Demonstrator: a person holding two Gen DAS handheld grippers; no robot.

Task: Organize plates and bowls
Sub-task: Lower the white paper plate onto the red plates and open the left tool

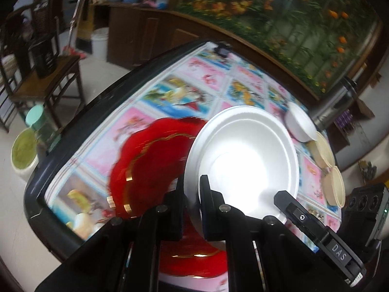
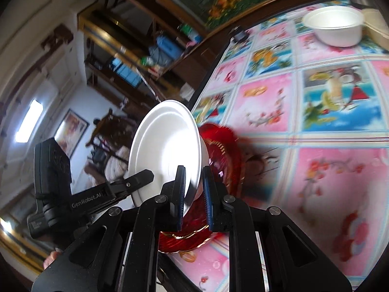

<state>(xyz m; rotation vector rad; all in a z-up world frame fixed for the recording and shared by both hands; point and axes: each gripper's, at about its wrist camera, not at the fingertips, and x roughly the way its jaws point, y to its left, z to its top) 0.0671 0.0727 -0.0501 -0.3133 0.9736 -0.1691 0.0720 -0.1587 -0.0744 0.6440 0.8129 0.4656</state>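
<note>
White plate hung tilted on edge between your two hands, above the red plate that lay on the table. Your left hand-held gripper was clenched on the near rim, and your right hand-held gripper pinched the same rim close beside it, so both hands sat at one edge and the plate's face stood away from you. The red plate lay directly beneath and slightly to the left, blurred. A white bowl and two cream bowls stood well apart at the far right. By my reckoning, lowering the white plate depended on levelling it first.
</note>
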